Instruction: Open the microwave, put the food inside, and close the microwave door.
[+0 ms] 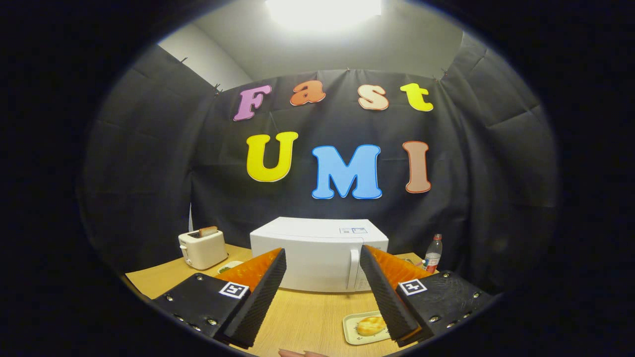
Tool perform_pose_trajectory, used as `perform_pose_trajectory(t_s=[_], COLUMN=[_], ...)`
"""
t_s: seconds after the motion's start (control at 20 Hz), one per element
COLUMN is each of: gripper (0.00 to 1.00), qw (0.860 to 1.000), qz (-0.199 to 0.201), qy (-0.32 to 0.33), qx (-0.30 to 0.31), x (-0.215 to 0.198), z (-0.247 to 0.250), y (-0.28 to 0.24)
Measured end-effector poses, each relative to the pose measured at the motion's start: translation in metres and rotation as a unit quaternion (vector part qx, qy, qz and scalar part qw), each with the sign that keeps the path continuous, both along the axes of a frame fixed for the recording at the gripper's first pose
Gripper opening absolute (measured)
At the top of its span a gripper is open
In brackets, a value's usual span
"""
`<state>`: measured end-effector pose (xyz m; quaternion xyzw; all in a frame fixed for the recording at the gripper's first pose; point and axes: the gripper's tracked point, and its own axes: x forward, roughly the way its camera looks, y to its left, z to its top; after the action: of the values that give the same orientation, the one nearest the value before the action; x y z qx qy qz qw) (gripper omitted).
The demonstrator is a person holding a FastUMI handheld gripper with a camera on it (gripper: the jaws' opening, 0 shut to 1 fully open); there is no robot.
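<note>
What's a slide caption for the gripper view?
Open tool hovers over table, facing closed microwave; food tray below.

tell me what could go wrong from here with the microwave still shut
The gripper is open, holding nothing. Its fingers must catch the slim handle on the closed microwave; a miss could shove the oven back. The bottle stands close beside that side and might tip. The bun could slide off its tray.
</note>
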<state>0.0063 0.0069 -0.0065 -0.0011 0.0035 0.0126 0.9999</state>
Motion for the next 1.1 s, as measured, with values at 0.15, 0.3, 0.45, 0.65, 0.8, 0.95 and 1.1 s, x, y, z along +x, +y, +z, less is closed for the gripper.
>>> perform_pose_trajectory(t_s=[0.15,0.3,0.45,0.65,0.8,0.95,1.1], gripper=[0.94,0.94,0.94,0.95,0.94,0.94,0.95], qw=[1.0,0.998,0.996,0.992,0.993,0.993,0.993], qz=[-0.017,-0.01,-0.003,-0.021,-0.014,-0.008,-0.008], qy=[0.022,0.058,0.087,0.124,0.119,0.12,0.121], qx=[-0.005,-0.005,-0.006,-0.012,0.001,0.007,0.016], x=[0.014,0.034,0.039,0.049,0.061,0.081,0.101], z=[-0.02,-0.041,-0.068,-0.105,-0.113,-0.134,-0.152], y=[-0.019,-0.028,-0.036,-0.053,-0.052,-0.051,-0.049])
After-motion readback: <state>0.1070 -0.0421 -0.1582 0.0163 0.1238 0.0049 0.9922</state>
